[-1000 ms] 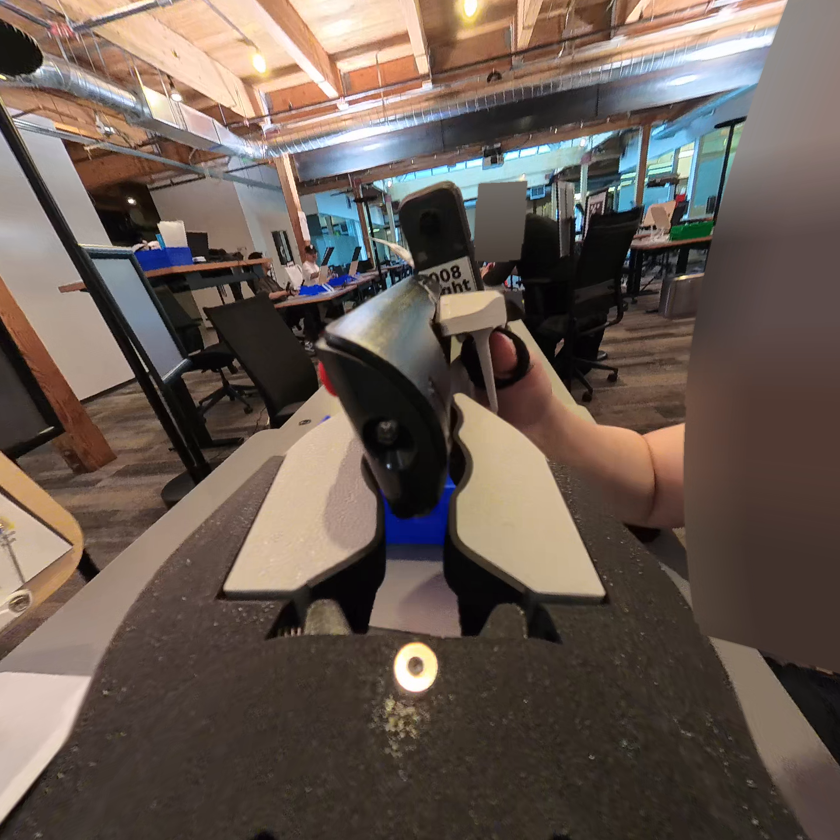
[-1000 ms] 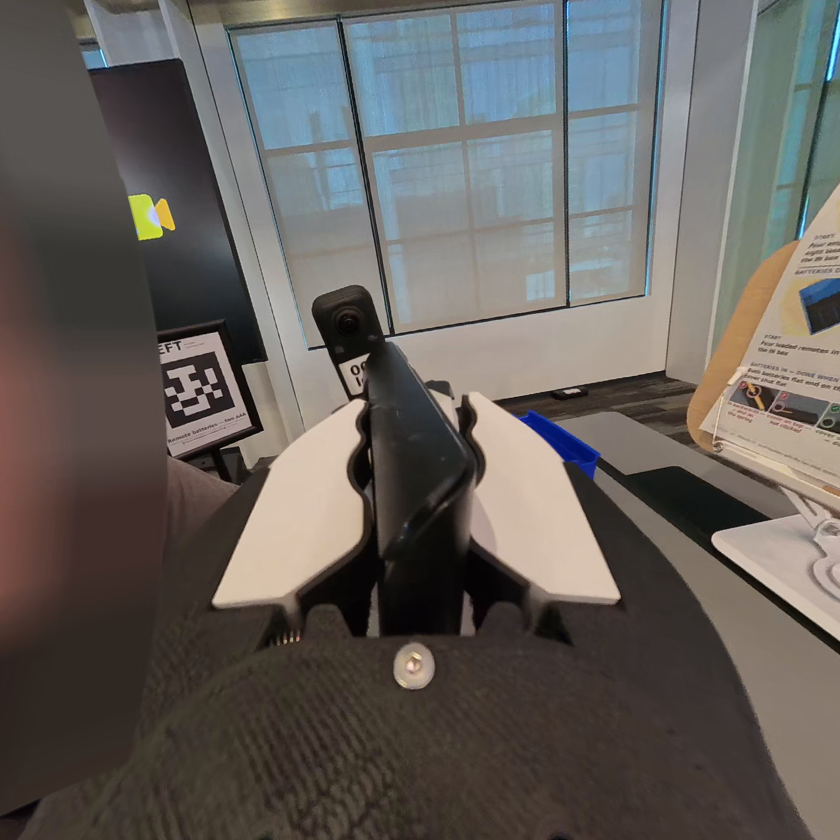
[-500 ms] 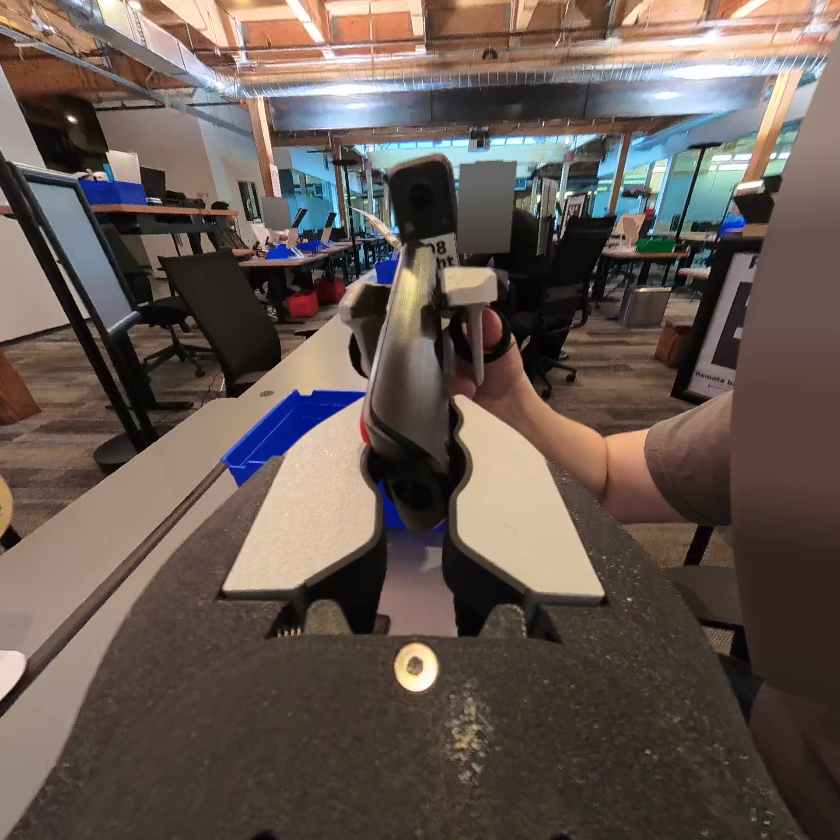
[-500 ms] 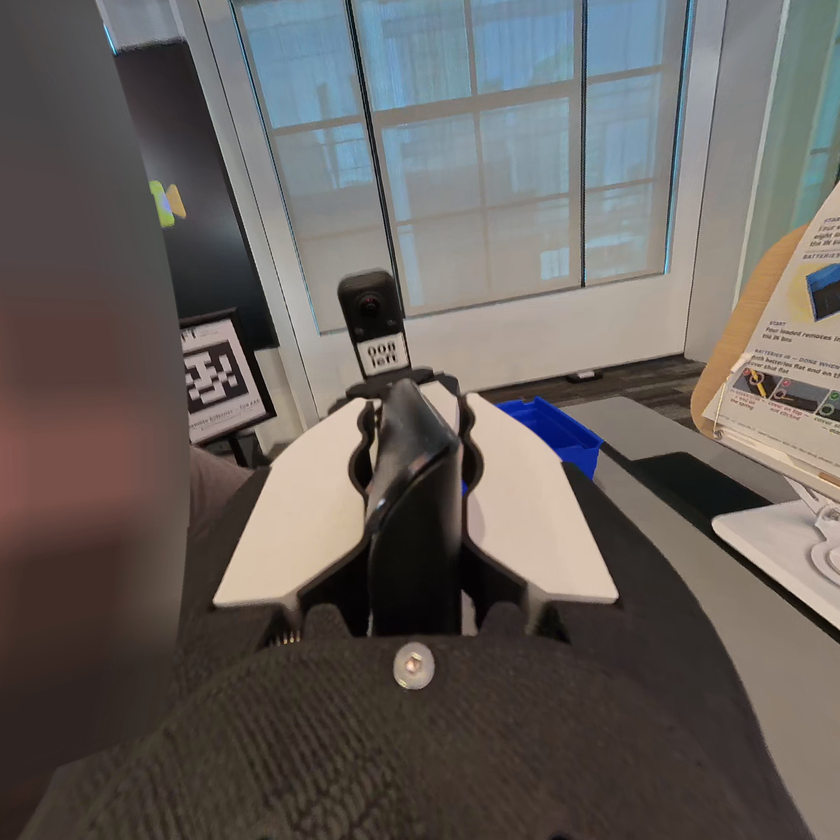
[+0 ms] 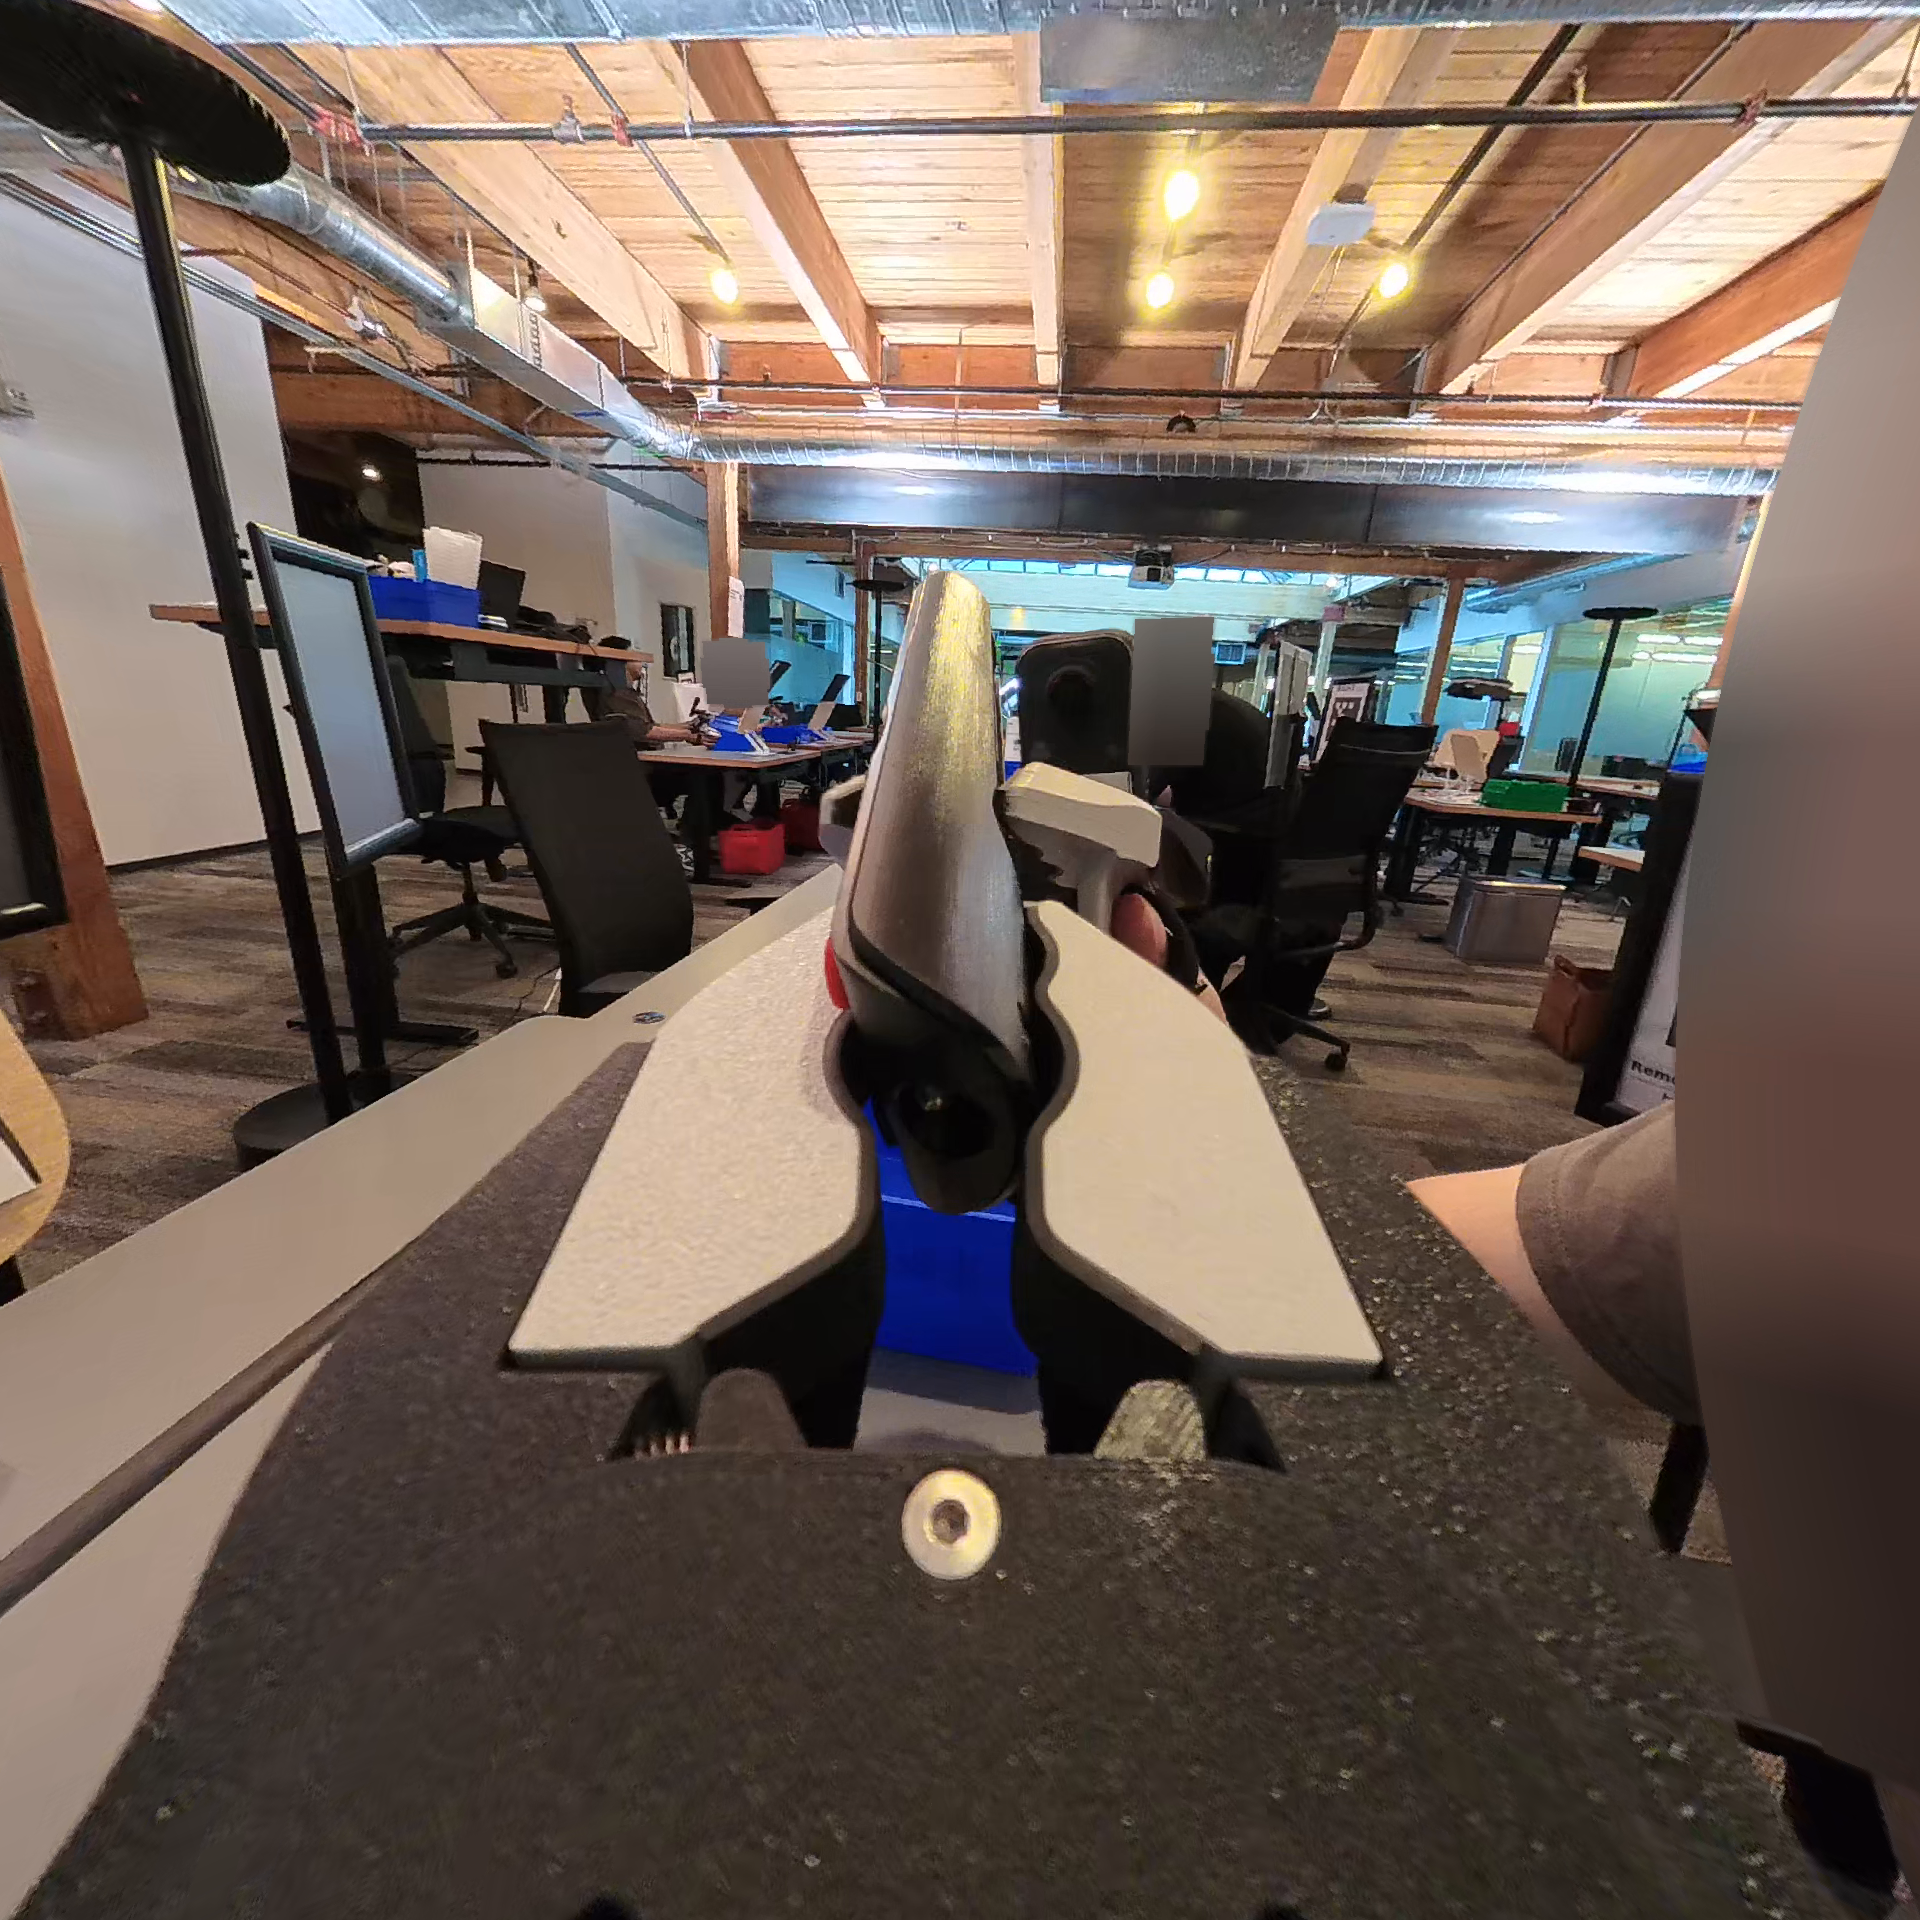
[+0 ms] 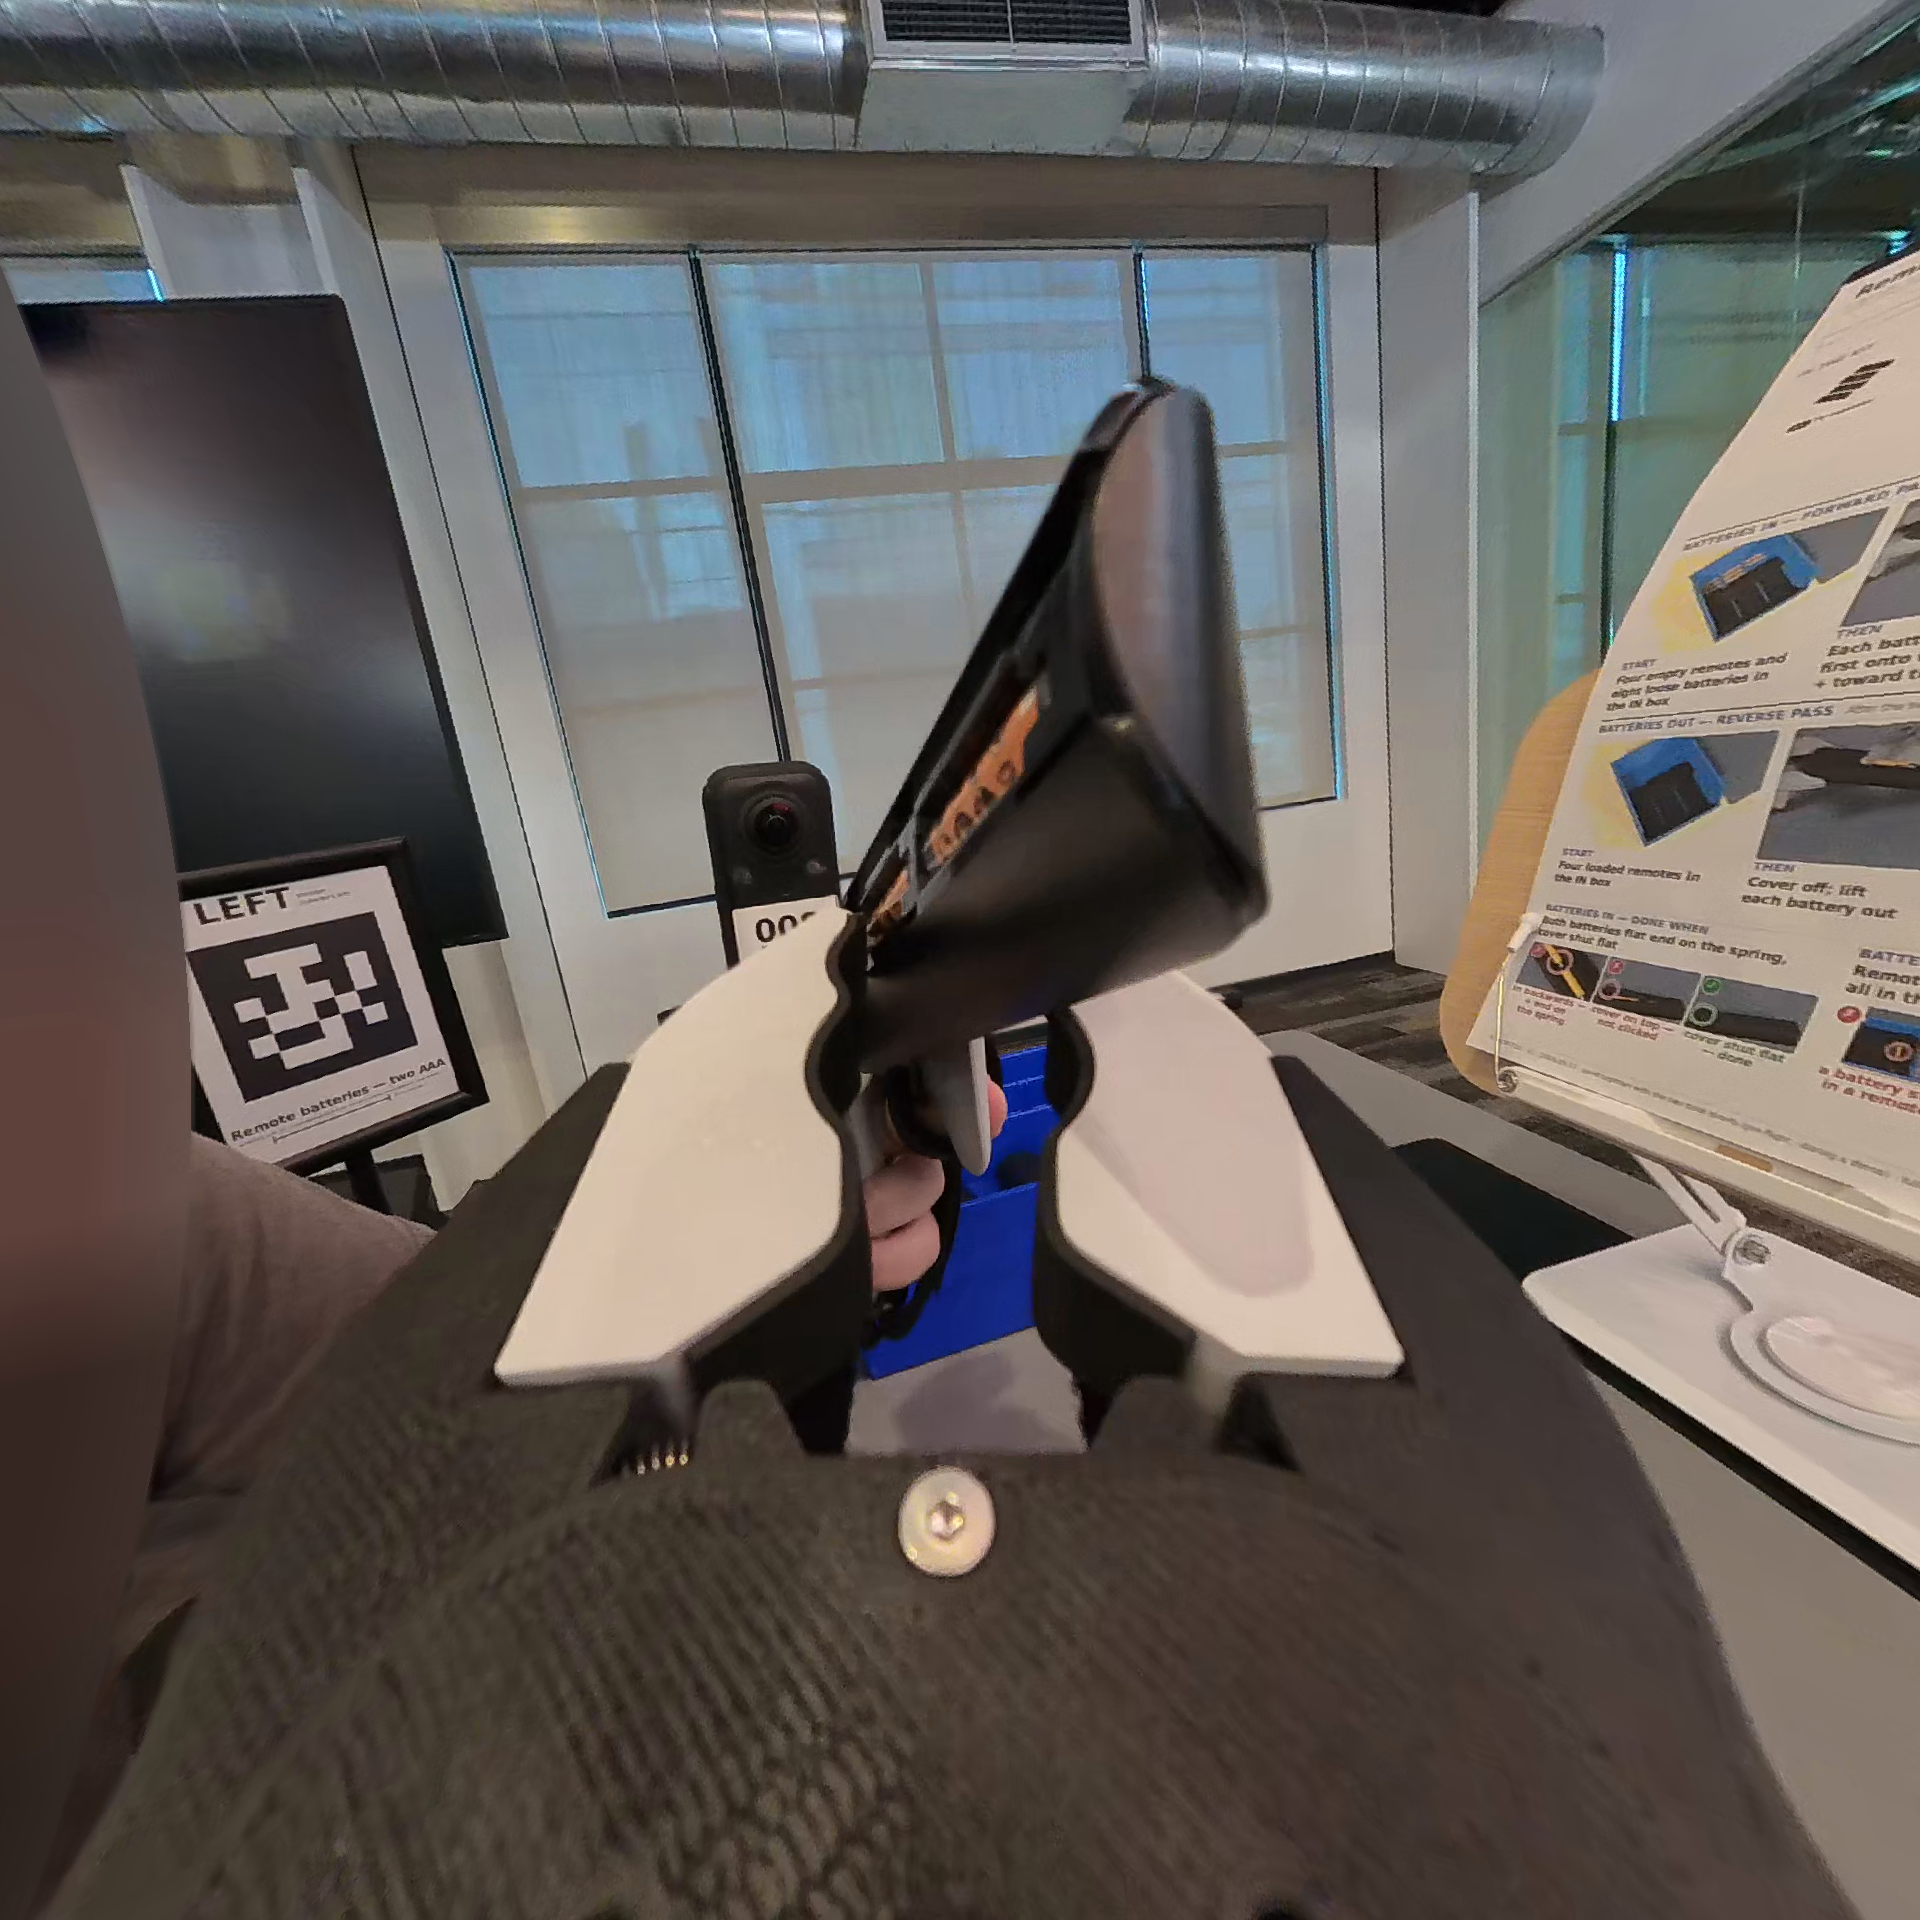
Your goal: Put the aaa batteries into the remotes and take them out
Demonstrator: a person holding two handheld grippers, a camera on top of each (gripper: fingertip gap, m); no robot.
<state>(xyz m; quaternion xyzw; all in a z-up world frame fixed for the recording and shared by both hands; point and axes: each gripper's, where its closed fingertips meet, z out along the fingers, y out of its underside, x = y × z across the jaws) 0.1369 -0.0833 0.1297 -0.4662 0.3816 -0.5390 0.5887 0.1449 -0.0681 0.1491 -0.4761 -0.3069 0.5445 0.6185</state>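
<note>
Left gripper (image 5: 940,1049) clamps the remote (image 5: 930,831) upright above the blue bin (image 5: 951,1288), presumably so its batteries (image 6: 971,800) face outward; right gripper (image 6: 951,1060) stands parted beside it, gripping nothing.

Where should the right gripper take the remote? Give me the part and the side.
Probably the upper half of the remote, above the left gripper clamping its lower end. Come from the smooth side opposite the open bay, pinching the long edges, so the orange batteries stay uncovered.
</note>
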